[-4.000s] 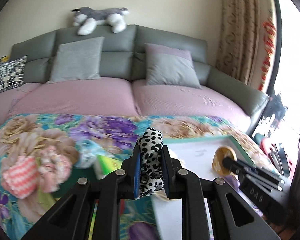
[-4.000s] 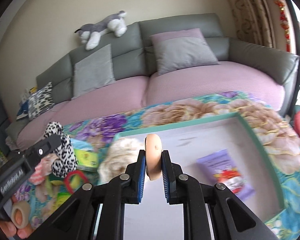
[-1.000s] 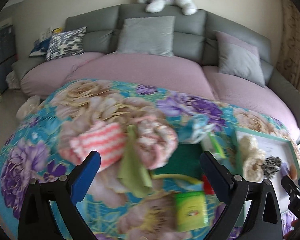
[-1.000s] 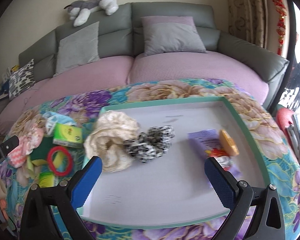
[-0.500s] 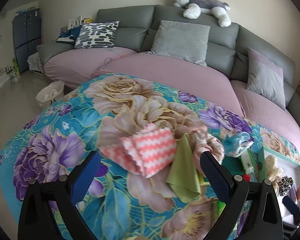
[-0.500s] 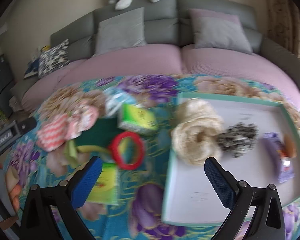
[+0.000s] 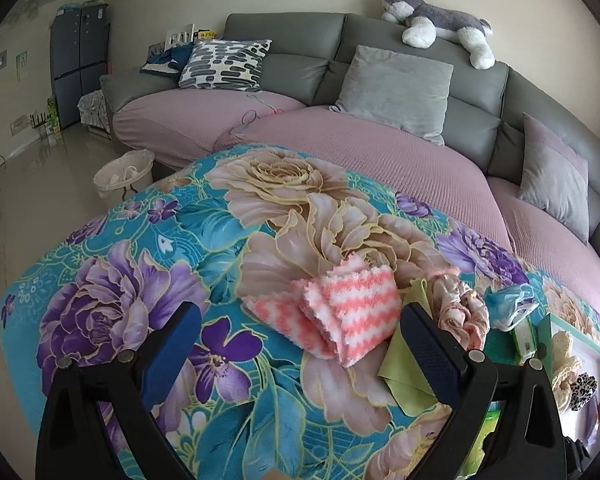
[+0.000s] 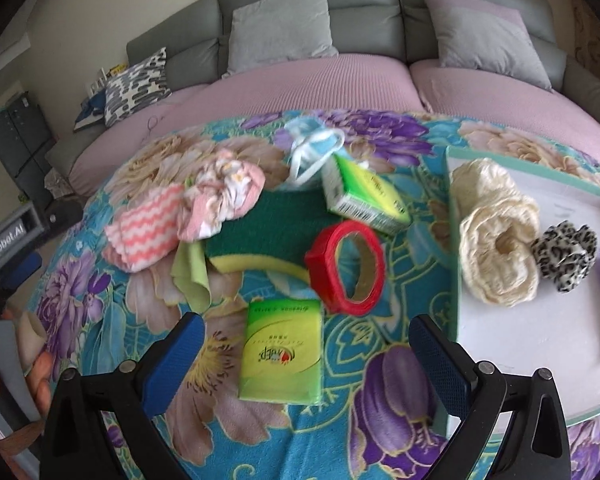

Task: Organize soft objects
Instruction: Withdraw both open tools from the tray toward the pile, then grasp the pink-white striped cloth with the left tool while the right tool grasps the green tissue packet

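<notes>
Both grippers are spread wide and hold nothing. The left gripper [image 7: 300, 344] hangs over the fluffy pink and white zigzag cloth [image 7: 340, 316] on the flowery blue blanket [image 7: 140, 280]. The right gripper [image 8: 306, 352] hangs over a flat green tissue pack [image 8: 282, 350]. A cream ruffled scrunchie [image 8: 496, 236] and a leopard-print scrunchie [image 8: 564, 254] touch in the white tray with a green rim [image 8: 540, 340].

Folded pink-white zigzag cloth [image 7: 340, 312] beside floral scrunchie [image 7: 458, 312]

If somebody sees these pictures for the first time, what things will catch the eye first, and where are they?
The bright floral tablecloth dominates both views, with a red tape roll lying near its middle beside a green tissue pack. A pink-and-white striped cloth lies folded ahead of the open left tongs. On the white tray at the right sit a cream scrunchie and a leopard-print one.
</notes>
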`<state>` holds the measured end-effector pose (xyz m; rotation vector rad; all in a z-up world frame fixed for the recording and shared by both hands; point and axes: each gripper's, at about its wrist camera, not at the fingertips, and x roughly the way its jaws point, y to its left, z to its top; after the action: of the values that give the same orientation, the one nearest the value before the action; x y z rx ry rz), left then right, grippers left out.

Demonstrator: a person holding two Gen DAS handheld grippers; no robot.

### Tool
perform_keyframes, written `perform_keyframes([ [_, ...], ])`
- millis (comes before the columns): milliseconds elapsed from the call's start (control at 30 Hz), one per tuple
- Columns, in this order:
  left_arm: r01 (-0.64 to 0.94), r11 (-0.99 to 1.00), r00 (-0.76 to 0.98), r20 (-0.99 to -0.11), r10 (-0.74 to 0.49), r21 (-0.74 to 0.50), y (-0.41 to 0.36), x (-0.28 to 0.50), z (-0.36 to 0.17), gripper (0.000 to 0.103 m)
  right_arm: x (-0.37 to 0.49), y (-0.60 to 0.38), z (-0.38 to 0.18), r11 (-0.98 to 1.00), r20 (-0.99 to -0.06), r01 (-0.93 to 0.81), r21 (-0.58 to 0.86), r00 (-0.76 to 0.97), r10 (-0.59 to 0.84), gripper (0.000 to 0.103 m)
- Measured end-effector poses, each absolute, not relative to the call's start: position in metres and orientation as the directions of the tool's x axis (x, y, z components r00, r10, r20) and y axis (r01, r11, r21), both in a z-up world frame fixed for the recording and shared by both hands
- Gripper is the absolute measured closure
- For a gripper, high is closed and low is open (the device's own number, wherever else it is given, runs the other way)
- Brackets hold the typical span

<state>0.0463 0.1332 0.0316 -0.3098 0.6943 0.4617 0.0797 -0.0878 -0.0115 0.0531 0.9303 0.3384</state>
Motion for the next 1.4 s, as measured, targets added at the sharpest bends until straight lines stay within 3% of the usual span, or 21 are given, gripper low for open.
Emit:
perform_keyframes([
  [233, -0.491, 0.860, 0.654, -0.712, 0.255, -0.142, 0.132, 0.056, 0.014, 0.003, 0.082, -0.079, -0.028, 0.946, -0.819, -0.274, 0.172, 0.494, 0.292, 0.001],
  [533, -0.509, 0.852, 0.593, -0.767, 0.244, -0.123, 0.134, 0.065, -0.005, 0.003, 0.081, -0.071, -0.041, 0.949, -0.857, -0.297, 0.105, 0.457, 0.238, 0.012],
  [767, -0.520, 0.828, 0.575, -0.803, 0.159, -0.209, 0.147, 0.072, -0.026, 0.003, 0.079, -0.068, -0.044, 0.951, -0.866, -0.307, 0.043, 0.462, 0.189, 0.022],
  [933, -0.524, 0.804, 0.614, -0.778, 0.129, -0.281, 0.153, 0.074, -0.029, 0.005, 0.081, -0.070, -0.043, 0.953, -0.867, -0.298, 0.051, 0.460, 0.190, 0.025],
  [967, -0.518, 0.807, 0.621, -0.773, 0.128, -0.283, 0.152, 0.076, -0.028, 0.007, 0.081, -0.070, -0.043, 0.953, -0.867, -0.298, 0.050, 0.460, 0.190, 0.025],
  [1033, -0.510, 0.817, 0.618, -0.775, 0.131, -0.268, 0.150, 0.079, -0.029, 0.025, 0.081, -0.069, -0.042, 0.953, -0.868, -0.298, 0.050, 0.459, 0.190, 0.025],
  [1200, -0.494, 0.828, 0.606, -0.788, 0.108, -0.266, 0.147, 0.086, -0.035, 0.048, 0.083, -0.069, -0.043, 0.952, -0.868, -0.300, 0.055, 0.458, 0.194, 0.026],
  [1333, -0.472, 0.844, 0.600, -0.795, 0.096, -0.255, 0.142, 0.091, -0.037, 0.069, 0.083, -0.069, -0.043, 0.950, -0.867, -0.306, 0.055, 0.458, 0.198, 0.032],
  [1400, -0.461, 0.850, 0.597, -0.797, 0.085, -0.254, 0.140, 0.092, -0.037, 0.074, 0.083, -0.071, -0.042, 0.952, -0.866, -0.301, 0.056, 0.460, 0.197, 0.037],
])
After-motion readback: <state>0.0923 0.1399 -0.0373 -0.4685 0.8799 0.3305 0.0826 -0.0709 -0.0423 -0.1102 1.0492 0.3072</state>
